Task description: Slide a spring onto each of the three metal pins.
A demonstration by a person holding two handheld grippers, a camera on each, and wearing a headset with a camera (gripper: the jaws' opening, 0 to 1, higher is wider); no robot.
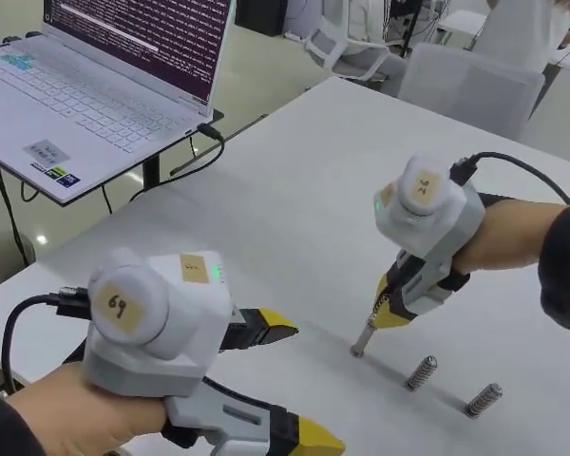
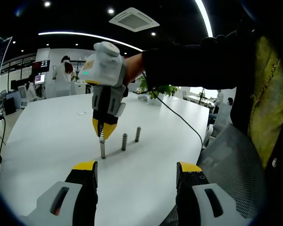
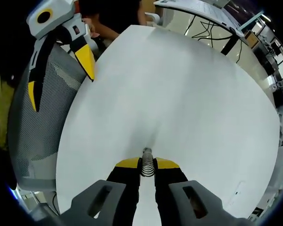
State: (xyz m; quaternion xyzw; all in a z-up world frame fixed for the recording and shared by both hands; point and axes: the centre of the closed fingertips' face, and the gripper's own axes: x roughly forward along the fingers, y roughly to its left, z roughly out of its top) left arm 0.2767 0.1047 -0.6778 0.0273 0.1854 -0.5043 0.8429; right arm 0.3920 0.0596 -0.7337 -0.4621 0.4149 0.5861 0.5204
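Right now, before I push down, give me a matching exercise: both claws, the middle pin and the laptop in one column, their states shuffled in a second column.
Column one:
1. left claw
2. right claw
3. middle pin
4. laptop

Column two:
A. shut on a spring
B. lid up, screen lit
C. open, holding nothing
D. already loaded, standing free

Pairs: 1-C, 2-A, 3-D, 4-B

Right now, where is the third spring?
The spring is clamped in the right gripper, around the upper part of the pin, left of the two sprung pins in the head view.
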